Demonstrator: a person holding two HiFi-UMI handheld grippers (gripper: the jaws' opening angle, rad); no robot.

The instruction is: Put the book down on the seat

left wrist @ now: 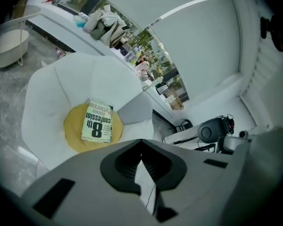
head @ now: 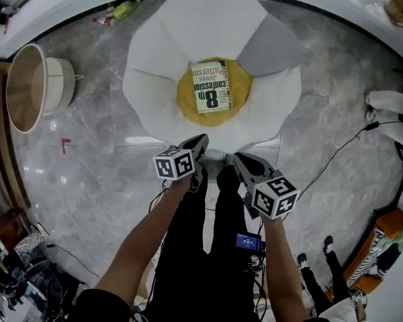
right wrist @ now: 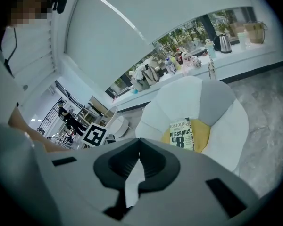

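The book (head: pixel 211 86), pale with a large black "8th confession" on its cover, lies flat on the yellow round seat (head: pixel 186 104) of a white petal-shaped chair (head: pixel 208 19). Nothing holds it. My left gripper (head: pixel 201 141) hangs in front of the chair's near edge, jaws closed and empty. My right gripper (head: pixel 238 158) is beside it, also closed and empty. In the left gripper view, the book (left wrist: pixel 98 121) rests well beyond the left gripper (left wrist: pixel 141 141). The right gripper view shows the book (right wrist: pixel 183 133) on the seat (right wrist: pixel 203 131), far past the right gripper (right wrist: pixel 139 139).
A round white basket (head: pixel 28 86) stands on the grey marble floor at the left. A black cable (head: pixel 336 156) runs over the floor at the right, near another person's white shoes (head: pixel 389 102). A long white counter (left wrist: pixel 108 51) with clutter curves behind the chair.
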